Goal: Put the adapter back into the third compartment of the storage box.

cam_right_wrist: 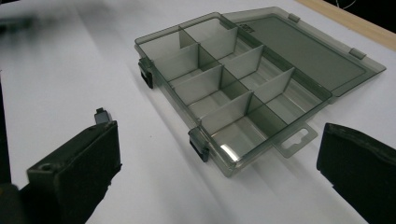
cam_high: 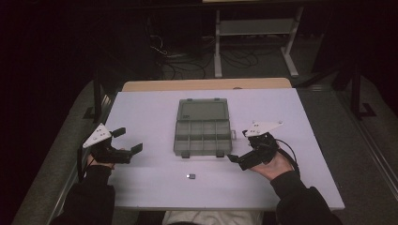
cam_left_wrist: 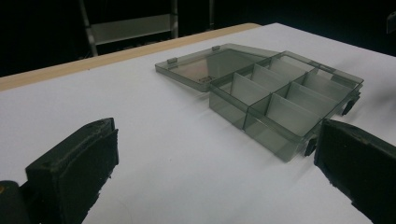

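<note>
A smoky-grey clear compartment box [cam_high: 202, 137] lies open at the middle of the white table [cam_high: 291, 140], its lid [cam_high: 202, 111] folded flat to the far side. Its compartments [cam_right_wrist: 224, 79] look empty. A small dark piece [cam_high: 190, 176] lies on the table in front of the box, and it peeks above the jaw in the right gripper view [cam_right_wrist: 99, 115]. My left gripper [cam_high: 129, 140] hovers left of the box, open and holding nothing [cam_left_wrist: 215, 140]. Right of the box, my right gripper [cam_high: 239, 146] is open with nothing between its jaws [cam_right_wrist: 217, 140]. Both point toward the box [cam_left_wrist: 280, 93].
A wooden strip [cam_high: 206, 84] runs along the table's far edge. Beyond it on the dark floor stand a white shelf frame [cam_high: 256, 28] and tangled cables [cam_high: 183, 61]. The person's dark sleeves [cam_high: 300, 201] rest at the near edge.
</note>
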